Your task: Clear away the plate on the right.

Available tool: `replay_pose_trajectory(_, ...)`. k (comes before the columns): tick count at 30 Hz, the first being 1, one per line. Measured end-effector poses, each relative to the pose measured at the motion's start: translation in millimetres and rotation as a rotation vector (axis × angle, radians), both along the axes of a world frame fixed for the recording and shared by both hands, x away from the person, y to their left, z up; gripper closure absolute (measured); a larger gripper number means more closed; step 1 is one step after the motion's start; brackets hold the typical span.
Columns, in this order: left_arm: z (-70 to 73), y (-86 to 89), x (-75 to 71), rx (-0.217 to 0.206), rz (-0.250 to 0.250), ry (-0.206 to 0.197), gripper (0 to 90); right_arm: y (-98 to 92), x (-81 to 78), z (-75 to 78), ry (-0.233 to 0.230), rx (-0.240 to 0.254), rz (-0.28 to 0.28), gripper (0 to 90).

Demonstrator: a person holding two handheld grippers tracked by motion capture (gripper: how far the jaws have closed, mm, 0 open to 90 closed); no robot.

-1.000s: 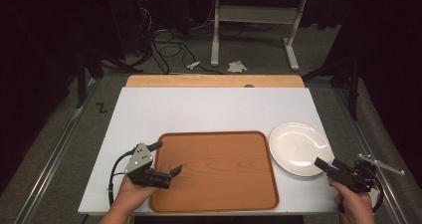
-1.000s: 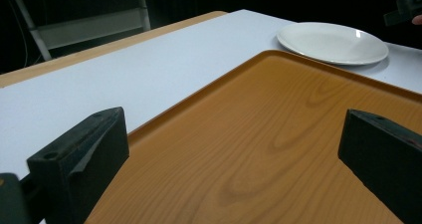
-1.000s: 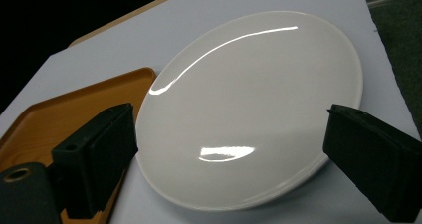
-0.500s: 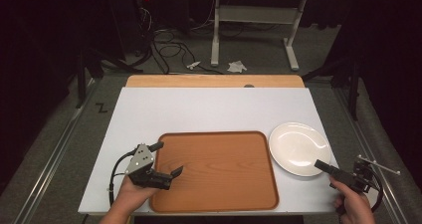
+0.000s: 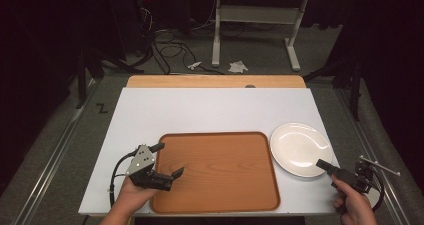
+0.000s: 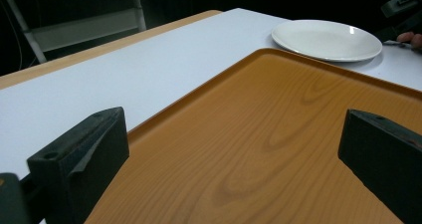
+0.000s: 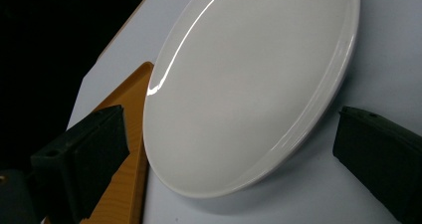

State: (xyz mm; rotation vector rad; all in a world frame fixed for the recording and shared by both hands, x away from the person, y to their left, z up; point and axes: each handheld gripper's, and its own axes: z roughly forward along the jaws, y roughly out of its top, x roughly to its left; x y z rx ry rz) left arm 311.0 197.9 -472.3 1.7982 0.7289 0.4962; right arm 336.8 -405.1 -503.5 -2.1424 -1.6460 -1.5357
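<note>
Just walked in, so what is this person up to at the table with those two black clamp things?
A person holds a two-jaw gripper in each hand over a white table. The left gripper hangs open over the near left corner of an empty wooden tray. The right gripper is open too, aimed at the near edge of an empty white plate beside the tray. Nothing is gripped yet.

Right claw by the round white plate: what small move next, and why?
Probably ease the right claw forward onto the round white ceramic plate's near rim: its jaws stand open, the rim lies just ahead between them, and nothing is gripped yet.
</note>
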Motion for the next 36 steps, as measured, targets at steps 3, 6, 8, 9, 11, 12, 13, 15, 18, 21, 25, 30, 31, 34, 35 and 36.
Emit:
replay_pose_trajectory(3, -0.1, -0.1, 0.1, 0.001, 0.001, 0.002, 0.2, -2.6, 1.2, -1.8, 0.005, 0.028, -0.007, 2.5)
replay_pose_trajectory(6, -0.2, -0.2, 0.1, 0.001, 0.002, 0.003, 0.2, -3.8, 2.4, -2.2, 0.013, 0.052, -0.006, 2.5)
replay_pose_trajectory(8, -0.4, 0.1, 0.0, 0.000, 0.004, 0.004, 0.2, -3.3, 3.7, -2.4, 0.018, 0.069, -0.017, 2.8)
replay_pose_trajectory(9, -0.4, 0.2, -0.2, 0.001, 0.004, 0.005, 0.2, -3.6, 4.4, -3.1, 0.013, 0.070, -0.019, 3.1)
replay_pose_trajectory(11, -0.5, 0.8, -0.8, -0.001, 0.006, 0.002, 0.2, -3.7, 5.8, -3.2, 0.018, 0.080, -0.027, 3.9)
replay_pose_trajectory(12, -0.5, 0.8, -0.8, -0.001, 0.006, 0.002, 0.2, -3.7, 5.8, -3.2, 0.018, 0.080, -0.027, 3.9)
replay_pose_trajectory(13, -0.5, 1.7, -1.7, -0.003, 0.010, 0.002, 0.2, -4.1, 6.8, -3.0, 0.029, 0.088, -0.035, 5.0)
replay_pose_trajectory(15, -0.6, 3.0, -2.6, -0.004, 0.013, 0.002, 0.2, -4.3, 8.0, -2.9, 0.038, 0.092, -0.043, 6.0)
replay_pose_trajectory(18, -0.8, 4.9, -3.7, -0.008, 0.020, 0.005, 0.2, -4.4, 10.2, -3.0, 0.046, 0.096, -0.044, 7.6)
replay_pose_trajectory(21, -0.8, 6.1, -4.5, -0.008, 0.023, 0.007, 0.2, -4.1, 13.0, -3.1, 0.049, 0.097, -0.044, 9.3)
replay_pose_trajectory(25, -1.1, 7.5, -6.0, -0.008, 0.028, 0.006, 0.2, -5.2, 16.1, -3.0, 0.058, 0.095, -0.046, 11.6)
replay_pose_trajectory(30, -1.5, 9.4, -7.6, -0.010, 0.033, 0.007, 0.2, -7.7, 19.2, -2.8, 0.085, 0.102, -0.060, 18.0)
replay_pose_trajectory(31, -1.4, 10.2, -8.1, -0.010, 0.035, 0.008, 0.2, -7.7, 19.6, -2.1, 0.099, 0.096, -0.067, 21.7)
replay_pose_trajectory(34, -1.4, 10.7, -8.5, -0.012, 0.037, 0.008, 0.2, -7.3, 20.0, -0.9, 0.115, 0.054, -0.076, 28.8)
replay_pose_trajectory(35, -1.4, 10.8, -8.6, -0.013, 0.037, 0.008, 0.2, -6.9, 19.9, -0.6, 0.119, 0.051, -0.076, 29.9)
replay_pose_trajectory(36, -1.4, 10.8, -8.6, -0.013, 0.037, 0.008, 0.2, -6.9, 19.9, -0.6, 0.119, 0.051, -0.076, 29.9)
